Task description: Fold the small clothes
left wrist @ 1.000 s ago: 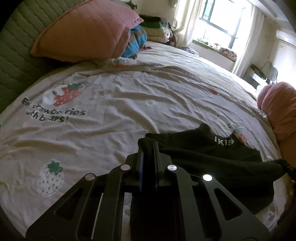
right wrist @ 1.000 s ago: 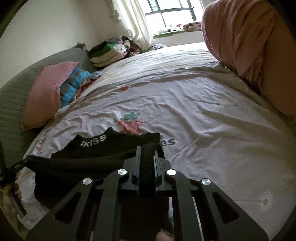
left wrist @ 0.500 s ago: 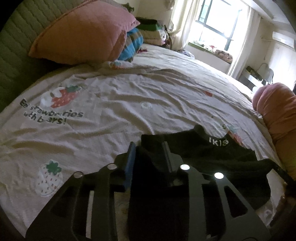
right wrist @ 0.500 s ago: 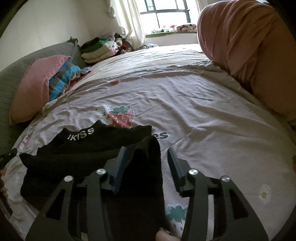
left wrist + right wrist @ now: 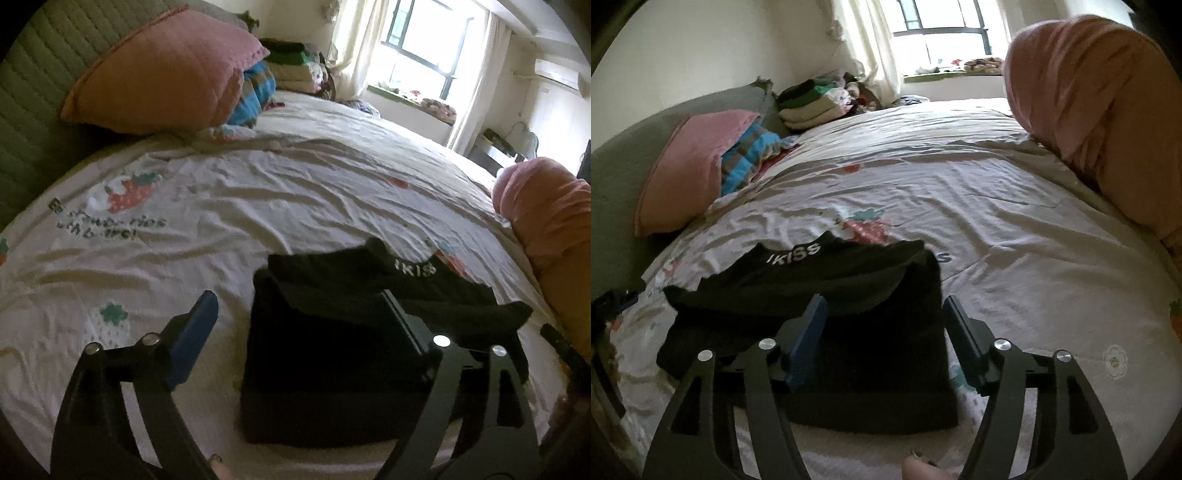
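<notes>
From our left gripper we see both jaws spread wide, just opened, pads off the folded black garment that lies between them near the bed's near edge; only this view shows the strawberry lettering on the bedspread. From our right gripper, likewise just opened and wide around the cloth, we alone read the full waistband print. Pink pillow, clothes stack and window lie beyond.

Black garment (white "IKISS" lettering) lies folded on bedsheet
</notes>
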Demonstrator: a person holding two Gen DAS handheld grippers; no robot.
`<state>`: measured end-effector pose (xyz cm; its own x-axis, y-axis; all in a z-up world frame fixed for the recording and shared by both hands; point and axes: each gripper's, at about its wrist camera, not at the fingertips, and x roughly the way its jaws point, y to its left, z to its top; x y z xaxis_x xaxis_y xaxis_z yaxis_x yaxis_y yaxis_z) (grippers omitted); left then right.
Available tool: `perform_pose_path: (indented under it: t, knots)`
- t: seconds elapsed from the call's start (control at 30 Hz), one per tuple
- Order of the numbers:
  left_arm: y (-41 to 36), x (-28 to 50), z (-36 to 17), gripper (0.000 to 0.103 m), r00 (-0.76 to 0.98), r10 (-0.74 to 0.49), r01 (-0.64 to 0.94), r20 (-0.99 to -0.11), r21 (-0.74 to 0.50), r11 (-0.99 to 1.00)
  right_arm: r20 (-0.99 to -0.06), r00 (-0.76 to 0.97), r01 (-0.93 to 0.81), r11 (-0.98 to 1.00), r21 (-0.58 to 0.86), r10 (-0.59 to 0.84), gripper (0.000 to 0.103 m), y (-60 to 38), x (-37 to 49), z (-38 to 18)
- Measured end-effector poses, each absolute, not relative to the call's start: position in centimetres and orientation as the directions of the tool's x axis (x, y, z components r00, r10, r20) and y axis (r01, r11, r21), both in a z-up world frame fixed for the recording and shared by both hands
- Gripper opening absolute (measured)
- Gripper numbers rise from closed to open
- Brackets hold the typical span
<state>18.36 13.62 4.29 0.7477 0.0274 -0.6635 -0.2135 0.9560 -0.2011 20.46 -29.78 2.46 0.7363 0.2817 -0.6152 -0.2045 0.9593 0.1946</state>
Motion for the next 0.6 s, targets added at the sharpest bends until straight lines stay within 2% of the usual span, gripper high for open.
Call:
perform_pose_path:
  t: [0.1,0.13,0.17,0.2,0.23,0.27,0.33,0.47,0.6]
  knots:
    - [13.0,18.0,3.9,0.080,0.722,-0.007,-0.195,-0.692,-0.213,0.957,-0.624,0.729,-0.240,0.959,0.151,0.281,0.067,-28.5,19.8,2.2]
    - [12.7,17.9,3.7,0.079,0.708,-0.018,-0.184,-0.706,-0.210,0.960,-0.630,0.726,-0.250,0.959,0.135,0.278,0.063,-28.1,19.7,2.0]
    - [12.4,17.9,3.5,0.067,0.697,-0.024,-0.177,-0.716,-0.205,0.962,-0.647,0.710,-0.262,0.957,0.123,0.278,0.042,-27.6,19.6,1.7]
    - [12.1,17.9,3.3,0.057,0.684,-0.032,-0.168,-0.729,-0.200,0.965,-0.669,0.687,-0.272,0.954,0.124,0.283,0.031,-27.3,19.8,1.2]
    - [11.8,18.0,2.9,0.036,0.667,-0.043,-0.154,-0.744,-0.193,0.969,-0.682,0.673,-0.277,0.953,0.126,0.286,0.022,-27.1,19.9,0.8]
    - [11.5,18.2,2.3,0.017,0.648,-0.041,-0.146,-0.761,-0.177,0.973,-0.700,0.658,-0.281,0.953,0.116,0.279,0.021,-26.7,20.1,0.3]
    - [11.3,18.7,1.1,0.001,0.609,-0.033,-0.148,-0.792,-0.155,0.977,-0.726,0.642,-0.283,0.956,0.077,0.249,0.017,-26.2,20.4,-0.8]
    - [11.3,19.9,-1.7,0.001,0.541,0.005,-0.168,-0.841,-0.102,0.981,-0.779,0.599,-0.253,0.967,0.035,0.185,0.017,-25.8,22.2,-2.9]
    - [11.8,21.3,-2.5,0.001,0.551,0.058,-0.189,-0.833,-0.056,0.980,-0.786,0.595,-0.252,0.968,0.014,0.166,0.016,-25.3,24.1,-3.9]
